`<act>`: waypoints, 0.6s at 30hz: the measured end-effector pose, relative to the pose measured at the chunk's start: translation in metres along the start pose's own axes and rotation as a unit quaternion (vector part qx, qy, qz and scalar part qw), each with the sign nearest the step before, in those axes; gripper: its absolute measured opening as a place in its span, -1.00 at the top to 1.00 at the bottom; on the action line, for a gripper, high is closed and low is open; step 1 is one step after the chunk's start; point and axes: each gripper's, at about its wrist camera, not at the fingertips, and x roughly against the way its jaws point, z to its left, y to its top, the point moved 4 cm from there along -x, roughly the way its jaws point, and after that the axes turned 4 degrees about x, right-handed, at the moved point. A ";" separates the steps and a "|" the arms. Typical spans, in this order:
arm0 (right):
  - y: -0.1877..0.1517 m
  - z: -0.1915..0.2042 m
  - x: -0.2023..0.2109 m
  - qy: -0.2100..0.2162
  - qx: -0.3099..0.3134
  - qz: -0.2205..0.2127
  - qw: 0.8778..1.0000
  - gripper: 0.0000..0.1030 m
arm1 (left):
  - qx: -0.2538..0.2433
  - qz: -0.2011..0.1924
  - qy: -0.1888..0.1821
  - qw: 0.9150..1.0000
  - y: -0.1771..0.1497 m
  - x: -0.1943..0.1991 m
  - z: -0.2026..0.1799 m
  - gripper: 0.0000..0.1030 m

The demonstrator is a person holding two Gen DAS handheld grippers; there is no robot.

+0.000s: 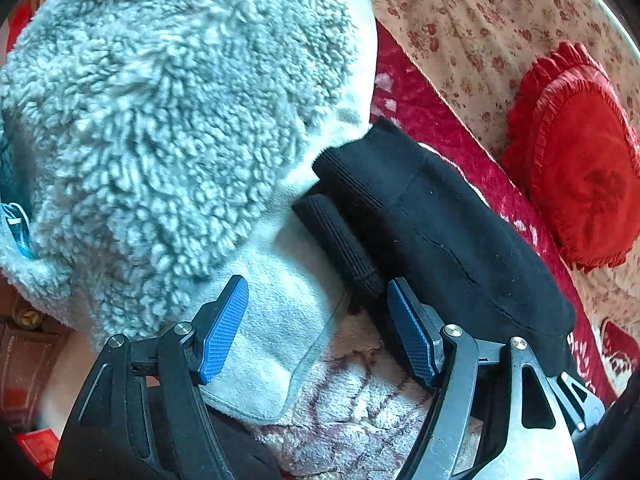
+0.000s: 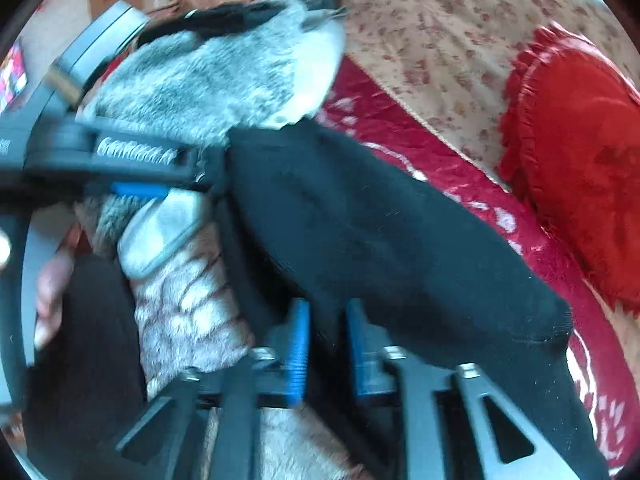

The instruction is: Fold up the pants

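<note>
Right gripper (image 2: 326, 344), at 6 o'clock in its own view, has its blue pads drawn close on a fold of the black pants (image 2: 384, 240), so it is judged to be grasping them, though motion blur softens the contact. Left gripper (image 1: 316, 328) stands released, its two pads well apart: the left pad lies against a pale fleece panel and the right pad just beside the ribbed black cuff (image 1: 340, 236), neither pinching cloth. The pants run from about 10 o'clock down to 5 o'clock across a red patterned blanket (image 1: 416, 108), their woolly grey-white lining (image 1: 160, 100) turned outward at the upper left and bulging over the black outer cloth. The garment looks thick, soft and bulky, likely to spring back from a crease. The step in hand appears to be an early fold, with one end held and the other not yet taken; the next move calls for the left gripper to close on the cuff or lining edge so both ends can be carried together. A red frilled cushion (image 1: 580, 176) rests at 3 o'clock on a floral cover (image 1: 480, 20).
</note>
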 end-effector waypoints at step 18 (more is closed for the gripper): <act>-0.012 -0.007 0.048 0.047 -0.077 -0.014 0.996 0.60 | -0.038 -0.025 -0.012 0.999 -0.004 0.010 -0.033 -0.40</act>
